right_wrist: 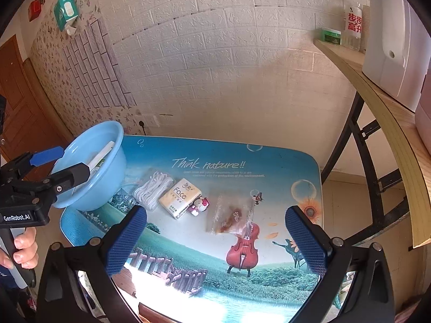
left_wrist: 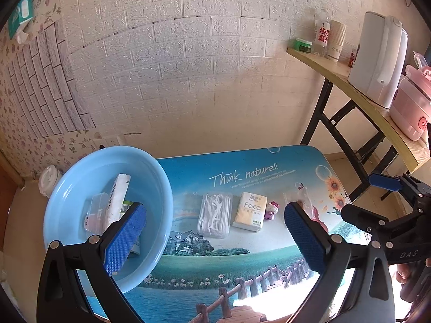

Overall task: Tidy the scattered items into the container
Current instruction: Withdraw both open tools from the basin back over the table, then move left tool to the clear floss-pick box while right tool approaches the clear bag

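A light blue basin stands at the table's left end with a white tube, a small clear box and other items inside. On the table lie a clear box of floss picks, a yellow tissue pack, a small pink cat figure and a clear bag with brown contents. My left gripper is open and empty, above the basin's right rim and the floss box. My right gripper is open and empty, near the clear bag.
The low table carries a printed nature picture. A wooden shelf on black legs stands to the right with a white kettle, cups, a bottle and a pink appliance. A brick-pattern wall is behind. A hand grips the left tool's handle.
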The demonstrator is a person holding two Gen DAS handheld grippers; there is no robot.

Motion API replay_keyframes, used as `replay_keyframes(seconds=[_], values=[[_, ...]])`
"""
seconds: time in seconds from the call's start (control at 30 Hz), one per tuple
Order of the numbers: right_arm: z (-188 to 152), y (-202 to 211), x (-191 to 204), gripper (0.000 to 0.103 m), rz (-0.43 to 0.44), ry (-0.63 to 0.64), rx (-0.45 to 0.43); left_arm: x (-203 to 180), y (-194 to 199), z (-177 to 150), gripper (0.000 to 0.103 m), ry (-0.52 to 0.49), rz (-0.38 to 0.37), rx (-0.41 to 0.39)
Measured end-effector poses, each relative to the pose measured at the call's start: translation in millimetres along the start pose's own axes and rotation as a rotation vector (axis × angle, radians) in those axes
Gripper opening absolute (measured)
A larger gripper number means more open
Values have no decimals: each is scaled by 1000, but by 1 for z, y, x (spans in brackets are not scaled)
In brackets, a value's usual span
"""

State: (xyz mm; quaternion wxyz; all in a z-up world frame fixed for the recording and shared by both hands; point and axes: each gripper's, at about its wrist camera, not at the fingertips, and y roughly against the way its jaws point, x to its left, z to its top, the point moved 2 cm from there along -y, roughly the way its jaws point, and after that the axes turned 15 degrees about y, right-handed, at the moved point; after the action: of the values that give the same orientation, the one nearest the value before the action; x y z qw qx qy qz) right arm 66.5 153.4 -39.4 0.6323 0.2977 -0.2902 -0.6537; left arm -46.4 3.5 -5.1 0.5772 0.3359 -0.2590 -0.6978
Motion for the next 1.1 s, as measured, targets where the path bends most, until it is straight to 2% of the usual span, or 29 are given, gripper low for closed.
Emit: replay_keyframes(seconds=[0.4, 0.77, 1.1], values=[[-19, -1, -11, 103, 8, 8, 14, -23, -13, -13, 103, -47, -14, 31], [-22, -10, -15, 103, 22, -17, 30, -17, -21, -22, 103, -45, -37, 57], [-26, -16, -20, 103, 13, -20, 37, -25, -24, -33, 103, -90, -78, 50]])
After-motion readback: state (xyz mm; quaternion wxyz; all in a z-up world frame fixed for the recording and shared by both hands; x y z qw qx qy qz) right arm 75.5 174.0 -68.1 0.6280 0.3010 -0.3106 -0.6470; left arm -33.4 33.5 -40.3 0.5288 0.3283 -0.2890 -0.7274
